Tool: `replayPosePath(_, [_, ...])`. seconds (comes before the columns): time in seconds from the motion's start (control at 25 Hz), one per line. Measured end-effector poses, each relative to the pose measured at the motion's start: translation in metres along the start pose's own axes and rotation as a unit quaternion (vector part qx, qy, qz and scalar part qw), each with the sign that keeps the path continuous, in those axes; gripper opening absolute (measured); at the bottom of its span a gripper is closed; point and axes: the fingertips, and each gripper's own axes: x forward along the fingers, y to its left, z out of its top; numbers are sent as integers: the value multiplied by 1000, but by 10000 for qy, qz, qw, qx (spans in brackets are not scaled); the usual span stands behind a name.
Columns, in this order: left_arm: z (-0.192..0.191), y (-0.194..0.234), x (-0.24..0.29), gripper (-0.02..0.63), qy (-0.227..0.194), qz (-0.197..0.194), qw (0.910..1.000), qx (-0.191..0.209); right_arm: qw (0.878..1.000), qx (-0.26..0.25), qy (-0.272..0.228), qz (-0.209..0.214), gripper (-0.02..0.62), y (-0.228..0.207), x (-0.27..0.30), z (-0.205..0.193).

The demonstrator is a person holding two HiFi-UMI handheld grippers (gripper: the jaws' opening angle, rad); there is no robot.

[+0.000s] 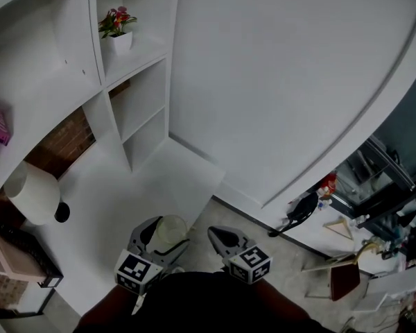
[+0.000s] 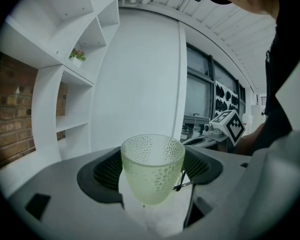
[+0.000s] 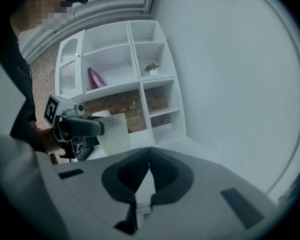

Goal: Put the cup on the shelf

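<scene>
The cup was held tight in the left gripper; the right gripper was closed on nothing. A careful lift up to the shelf was likely needed next.

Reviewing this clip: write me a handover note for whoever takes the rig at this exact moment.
Left gripper: shut on the pale green cup, held upright in the air in front of the person.
Right gripper: jaws together, nothing between them, beside the left one.
Shelf unit: ahead and to the left; a potted plant sits in an upper compartment, and the compartments below it look free.
Done: cup picked up.
Left: carry the cup to a free compartment, set it down, open the left gripper and pull back.
</scene>
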Motion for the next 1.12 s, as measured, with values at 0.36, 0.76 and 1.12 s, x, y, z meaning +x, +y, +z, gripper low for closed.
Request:
replayPosePath(0.36, [-3, 29, 3, 374, 141, 202, 9996, -141, 9997, -58, 55, 210, 5, -7, 33, 15])
replayPosePath(0.76, [4, 70, 22, 374, 54, 811, 9960, -358, 9972, -258, 4, 696, 5, -34, 79, 37])
replayPosePath(1.12, [25, 109, 61, 374, 65, 1275, 9910, -397, 9941, -388, 5, 1014, 5, -78, 115, 73])
